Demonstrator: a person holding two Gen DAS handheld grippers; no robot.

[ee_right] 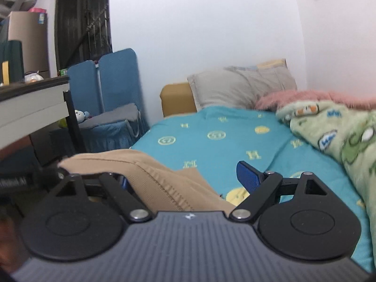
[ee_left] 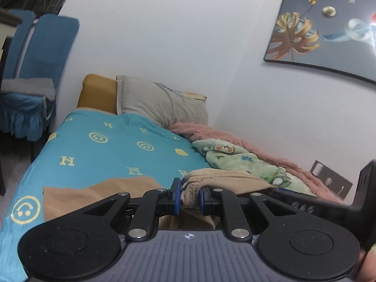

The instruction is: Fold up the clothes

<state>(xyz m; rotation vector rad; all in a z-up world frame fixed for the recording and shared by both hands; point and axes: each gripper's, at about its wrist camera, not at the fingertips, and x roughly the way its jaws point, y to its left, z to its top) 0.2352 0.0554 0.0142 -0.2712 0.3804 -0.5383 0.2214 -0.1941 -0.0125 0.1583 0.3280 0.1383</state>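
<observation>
The soft, light tan ribbed-cotton garment (ee_left: 211, 178) (limp) bunches in the pinching left tool (ee_left: 190, 196) beside the green fleece blanket (ee_left: 246, 162); best gripped along its stitched hem; right tool (ee_right: 185, 178) gapes, gripping nothing

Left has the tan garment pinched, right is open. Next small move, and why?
Probably close the right gripper on the tan garment's thick seamed edge. Its jaws stand wide with that fabric lying between them, unpressed, while the left gripper is clamped on a bunched fold above the teal bedsheet. A fold likely needs both ends held.
</observation>
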